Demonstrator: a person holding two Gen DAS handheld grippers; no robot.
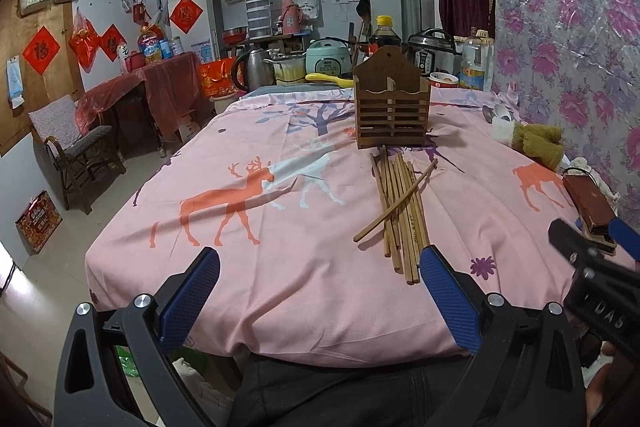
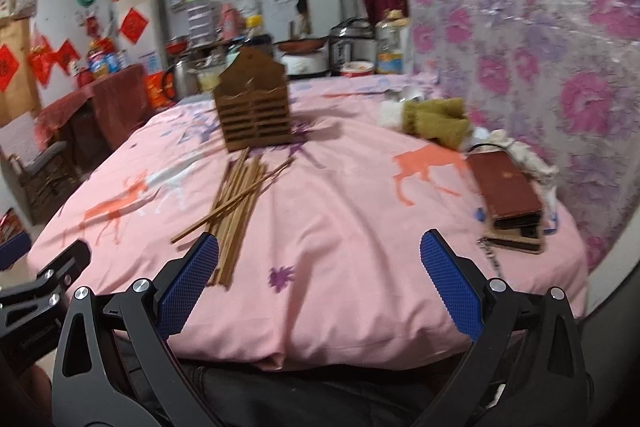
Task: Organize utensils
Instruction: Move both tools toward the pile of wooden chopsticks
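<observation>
A bundle of wooden chopsticks point(image 1: 400, 211) point(image 2: 236, 203) lies on the pink deer-print cloth point(image 1: 280, 227) point(image 2: 340, 227), one stick crossing the rest. Behind it a slatted brown wooden utensil holder point(image 1: 391, 107) point(image 2: 253, 107) stands upright and looks empty. My left gripper point(image 1: 320, 267) hovers open over the table's near edge, its right finger beside the near chopstick ends. My right gripper point(image 2: 320, 259) is open too, with its left finger by the same stick ends. Nothing sits between either pair of fingers. The right gripper's body point(image 1: 592, 267) shows at the left wrist view's right edge.
A brown wallet on a case point(image 2: 508, 199) point(image 1: 588, 207) lies at the table's right side. An olive and white cloth point(image 2: 436, 119) point(image 1: 532, 139) and a spoon point(image 1: 490, 113) lie by the floral wall. Cookers, bottles and a kettle point(image 1: 256, 67) crowd the far end. A chair point(image 1: 72, 147) stands left.
</observation>
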